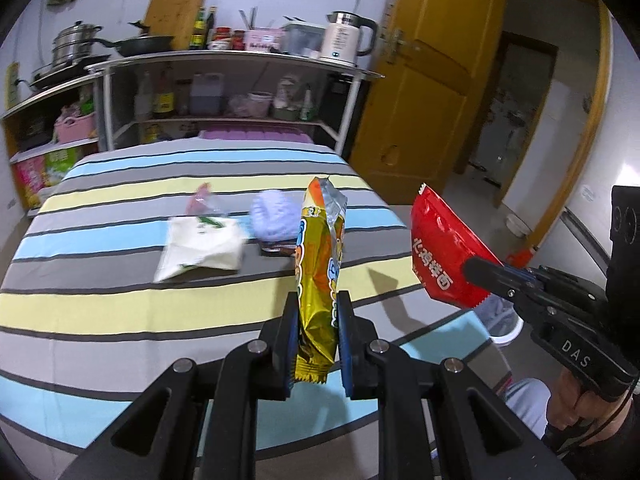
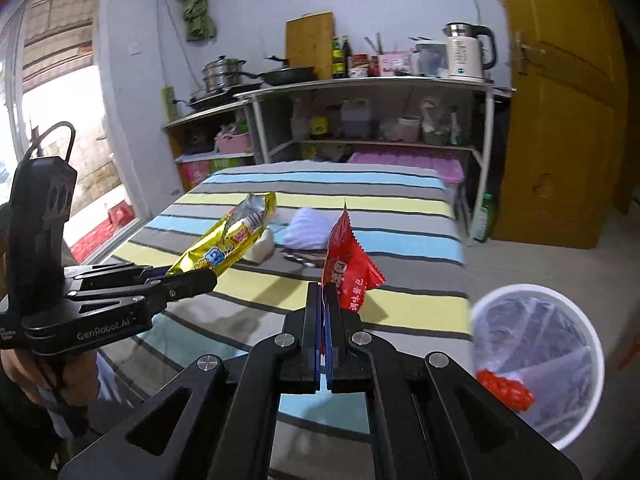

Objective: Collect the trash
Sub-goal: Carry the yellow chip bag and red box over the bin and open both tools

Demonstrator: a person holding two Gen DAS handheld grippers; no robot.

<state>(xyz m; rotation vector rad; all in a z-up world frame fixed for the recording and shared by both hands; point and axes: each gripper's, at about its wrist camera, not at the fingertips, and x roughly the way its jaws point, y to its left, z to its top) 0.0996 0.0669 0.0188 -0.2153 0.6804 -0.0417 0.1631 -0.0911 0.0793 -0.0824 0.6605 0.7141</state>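
Over the striped bed (image 1: 120,308), both grippers hang in the air, each with trash in its grip. Beyond the bed stands a metal shelf rack (image 1: 224,60) with a white kettle (image 1: 346,36). Beside the bed, on the floor, sits a white bin (image 2: 538,364) lined with clear plastic, something red inside. The left gripper (image 1: 317,312) pinches an upright gold snack wrapper (image 1: 320,264). The right gripper (image 2: 324,300) has its fingers pressed together on a red sachet (image 2: 346,260). On the bed lie a white packet (image 1: 204,248) and a lilac ball (image 1: 274,218), near each other.
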